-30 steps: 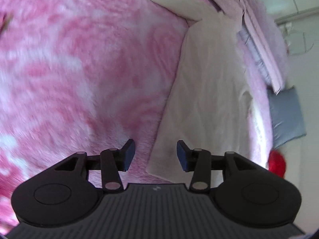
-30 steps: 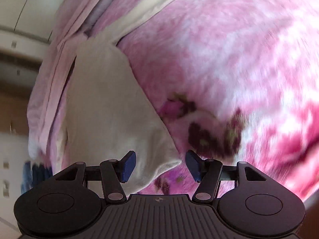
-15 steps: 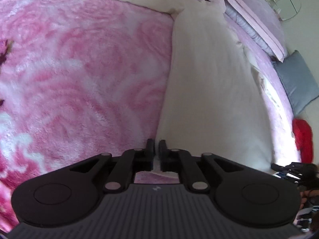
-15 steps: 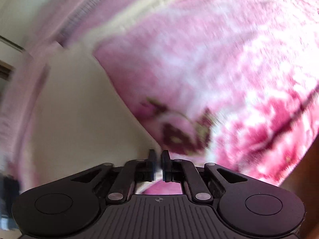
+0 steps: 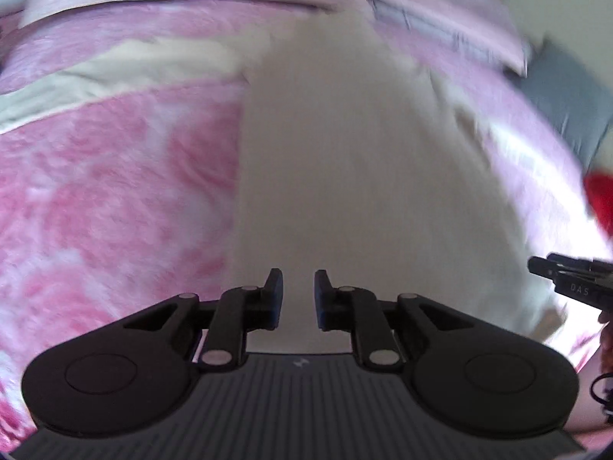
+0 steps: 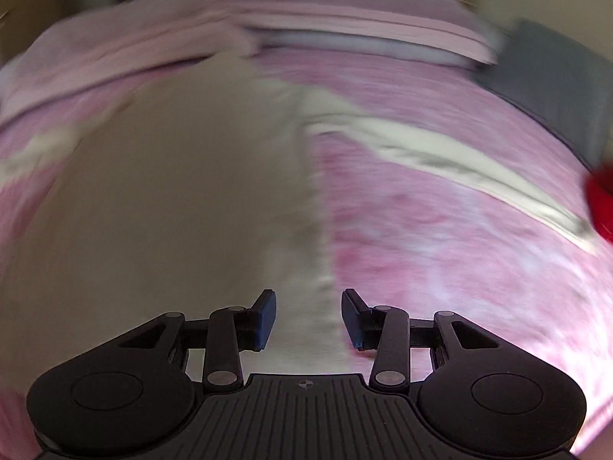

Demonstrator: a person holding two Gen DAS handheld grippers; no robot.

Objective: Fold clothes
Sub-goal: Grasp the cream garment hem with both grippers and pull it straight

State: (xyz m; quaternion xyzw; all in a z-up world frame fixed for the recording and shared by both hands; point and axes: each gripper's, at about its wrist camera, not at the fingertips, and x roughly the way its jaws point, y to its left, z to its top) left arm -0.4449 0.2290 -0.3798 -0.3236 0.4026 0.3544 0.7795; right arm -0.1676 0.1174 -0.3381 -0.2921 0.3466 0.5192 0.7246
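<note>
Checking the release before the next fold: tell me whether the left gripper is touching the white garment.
Cannot tell. In the left wrist view the left gripper is open over the white garment, nothing pinched, but blur hides any gap.

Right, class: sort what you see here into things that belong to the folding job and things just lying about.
Part of the job:
- cream garment
- left hand-held gripper, open
- right hand-held gripper, open

Just lying about:
- pink floral blanket
- grey pillow
- red item
- folded pink bedding
</note>
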